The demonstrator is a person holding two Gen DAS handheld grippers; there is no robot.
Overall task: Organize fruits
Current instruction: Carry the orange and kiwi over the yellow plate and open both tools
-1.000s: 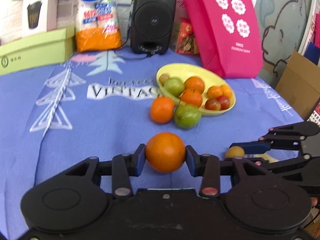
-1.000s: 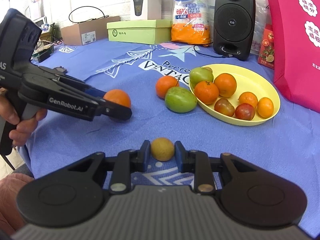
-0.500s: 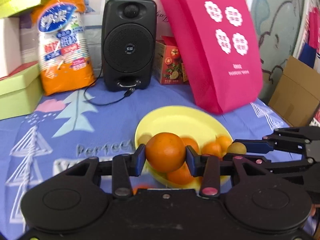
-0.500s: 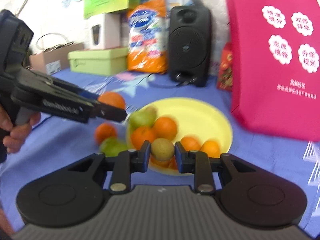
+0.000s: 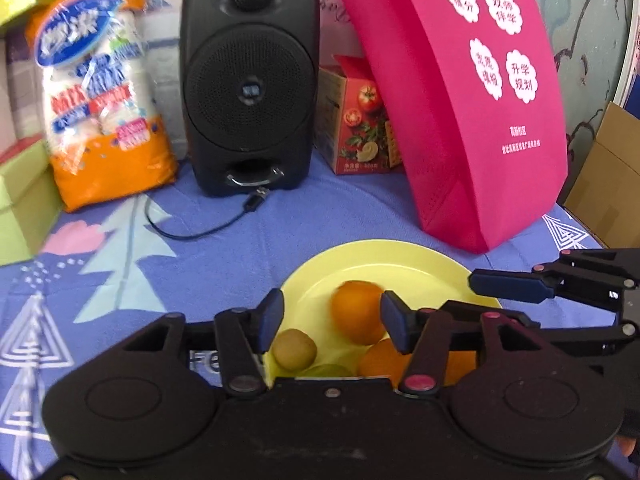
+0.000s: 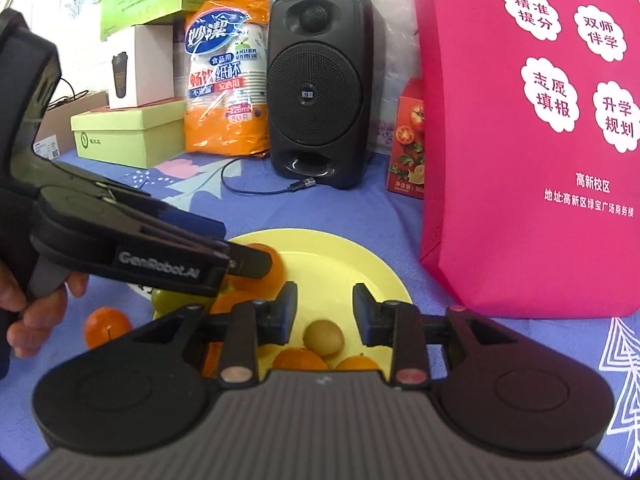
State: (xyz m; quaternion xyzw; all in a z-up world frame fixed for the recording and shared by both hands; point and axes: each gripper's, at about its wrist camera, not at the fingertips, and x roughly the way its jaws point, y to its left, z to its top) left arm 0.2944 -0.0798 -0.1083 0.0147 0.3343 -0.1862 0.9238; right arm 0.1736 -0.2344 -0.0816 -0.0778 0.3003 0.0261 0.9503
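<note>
Both grippers hang over the yellow plate [image 5: 400, 256]. The left gripper [image 5: 332, 320] has just been opening; its jaws stand apart, and the orange [image 5: 356, 312] between them is free of the left pad, dropping toward the plate just below. The right gripper [image 6: 325, 312] stands open too, its jaws clear of the kiwi [image 6: 323, 337], which sits below them among the fruit on the plate. One orange [image 6: 106, 326] lies on the cloth left of the plate, nearer the left hand [image 6: 28, 320].

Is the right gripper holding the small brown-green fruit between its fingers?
No, the right gripper stands open, and the small brown-green fruit lies free in the yellow plate, clear of both fingers.
</note>
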